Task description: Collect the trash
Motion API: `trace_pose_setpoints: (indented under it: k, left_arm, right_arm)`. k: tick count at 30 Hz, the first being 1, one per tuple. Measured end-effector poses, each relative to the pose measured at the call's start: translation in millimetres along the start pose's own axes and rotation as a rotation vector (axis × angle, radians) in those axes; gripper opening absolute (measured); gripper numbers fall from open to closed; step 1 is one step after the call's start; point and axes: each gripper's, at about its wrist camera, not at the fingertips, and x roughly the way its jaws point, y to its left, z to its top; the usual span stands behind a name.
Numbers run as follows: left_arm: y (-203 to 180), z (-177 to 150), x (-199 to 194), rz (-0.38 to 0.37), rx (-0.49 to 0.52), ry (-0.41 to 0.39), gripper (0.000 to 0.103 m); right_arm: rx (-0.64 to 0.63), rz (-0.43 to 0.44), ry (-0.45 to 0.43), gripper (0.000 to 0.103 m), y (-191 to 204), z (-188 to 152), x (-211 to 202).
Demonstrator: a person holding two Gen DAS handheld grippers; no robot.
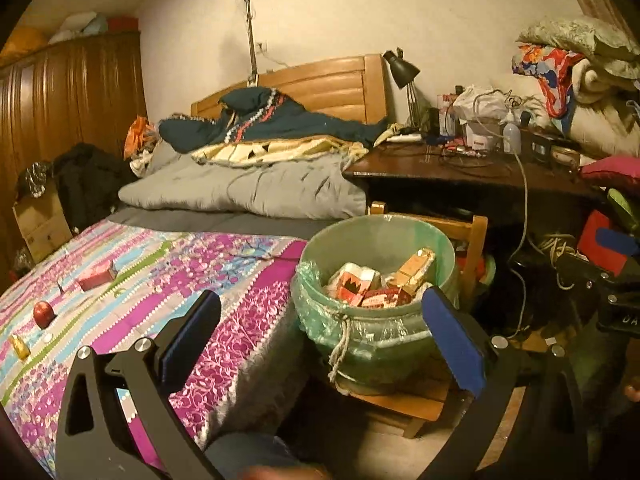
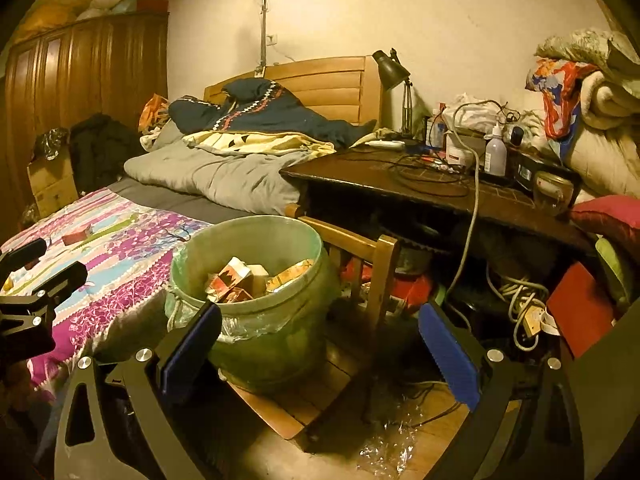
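Note:
A green bin [image 1: 380, 332] lined with a plastic bag stands on a low wooden chair beside the bed, holding several red and gold cartons [image 1: 372, 284]. On the patterned bedspread [image 1: 180, 272] lie a red box [image 1: 97, 275], a red apple [image 1: 43, 313] and a small gold wrapper [image 1: 19, 346]. My left gripper [image 1: 320, 332] is open and empty, hovering in front of the bin near the bed's corner. My right gripper [image 2: 320, 340] is open and empty too, to the right of the bin [image 2: 260, 308]. The left gripper [image 2: 40, 272] shows at the right wrist view's left edge.
A dark desk [image 2: 420, 184] cluttered with cables, bottles and a lamp stands behind the bin. Bundled blankets [image 2: 600, 120] pile at the right. Crumpled clear plastic [image 2: 384, 448] lies on the floor. A grey duvet [image 1: 248, 188] and clothes cover the bed's far half. A cardboard box [image 1: 40, 224] stands at the left.

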Motion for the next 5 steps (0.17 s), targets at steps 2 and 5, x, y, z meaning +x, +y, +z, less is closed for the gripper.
trace_pose_setpoints:
  k: [2,5]
  left_arm:
    - [-0.5,0.2,0.1,-0.013,0.009,0.005,0.097]
    - [-2.5,-1.7,1.5,-0.002,0.018,0.014,0.097]
  right_arm:
    - [0.0,0.001,-0.001,0.098,-0.3,0.1,0.6]
    - [0.0,0.003,-0.003,0.098,0.8,-0.1,1.9]
